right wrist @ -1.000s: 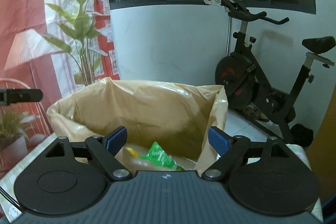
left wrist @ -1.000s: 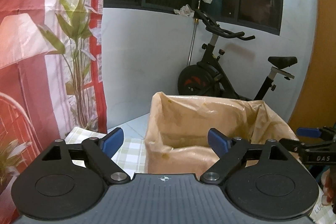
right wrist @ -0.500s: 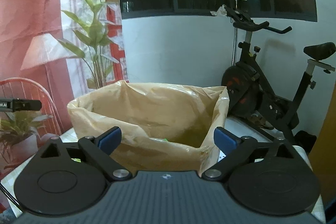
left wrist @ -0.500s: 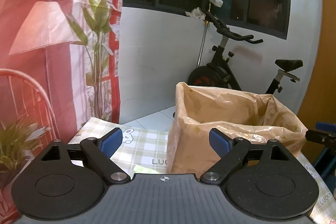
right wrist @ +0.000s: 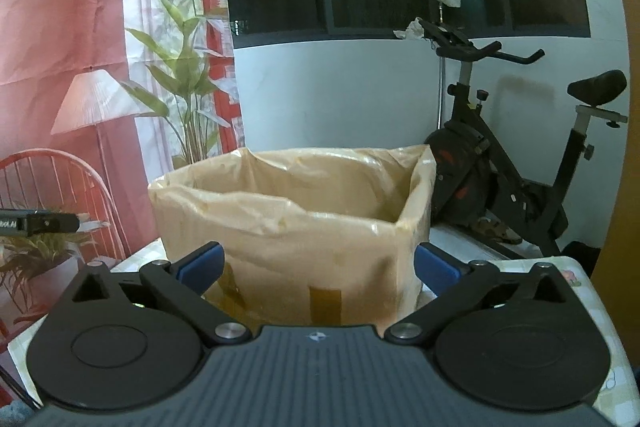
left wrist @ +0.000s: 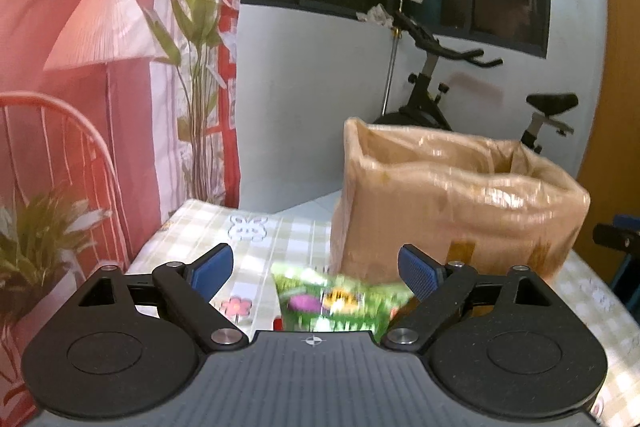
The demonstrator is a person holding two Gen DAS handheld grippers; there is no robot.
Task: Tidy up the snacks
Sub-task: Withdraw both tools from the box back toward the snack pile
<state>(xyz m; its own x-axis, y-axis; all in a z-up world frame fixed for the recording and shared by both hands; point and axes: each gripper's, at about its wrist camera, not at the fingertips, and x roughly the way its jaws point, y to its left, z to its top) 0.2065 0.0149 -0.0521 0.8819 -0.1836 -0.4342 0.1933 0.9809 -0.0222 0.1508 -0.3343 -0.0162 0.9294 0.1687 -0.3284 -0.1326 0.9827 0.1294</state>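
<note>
Just beside the box (left wrist: 460,211), a snack packet (left wrist: 340,301) lies between spread jaws.

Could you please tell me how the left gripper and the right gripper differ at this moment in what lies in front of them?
The left gripper has a blurred green snack packet lying on the checked tablecloth between its fingers; the right gripper has none there. The left gripper sees the lined cardboard box off to its right, whereas the right gripper faces the box squarely. Both are open and hold nothing.
</note>
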